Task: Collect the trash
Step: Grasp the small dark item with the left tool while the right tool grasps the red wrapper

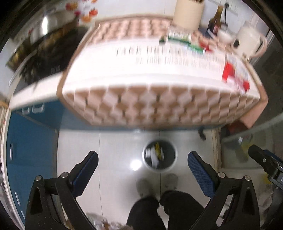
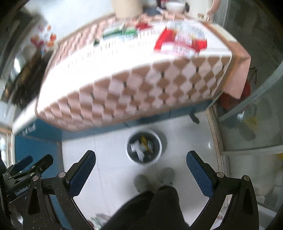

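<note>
A round white trash bin (image 1: 159, 157) stands on the floor below the table, with several scraps inside; it also shows in the right wrist view (image 2: 144, 146). On the table lie a red-and-white wrapper (image 2: 180, 43), also in the left wrist view (image 1: 236, 76), and a green-and-white wrapper (image 1: 182, 38), also in the right wrist view (image 2: 120, 32). My left gripper (image 1: 142, 156) is open and empty, high above the floor near the bin. My right gripper (image 2: 140, 154) is open and empty, likewise above the bin. Both views are blurred.
The table (image 1: 159, 106) has a pink checkered cloth and carries a cream canister (image 1: 188, 13), a dark bottle (image 1: 216, 21) and a white kettle (image 1: 249, 42). Blue cabinets (image 1: 31, 141) stand at left, a glass door (image 2: 256, 115) at right. The person's feet (image 1: 155, 185) stand by the bin.
</note>
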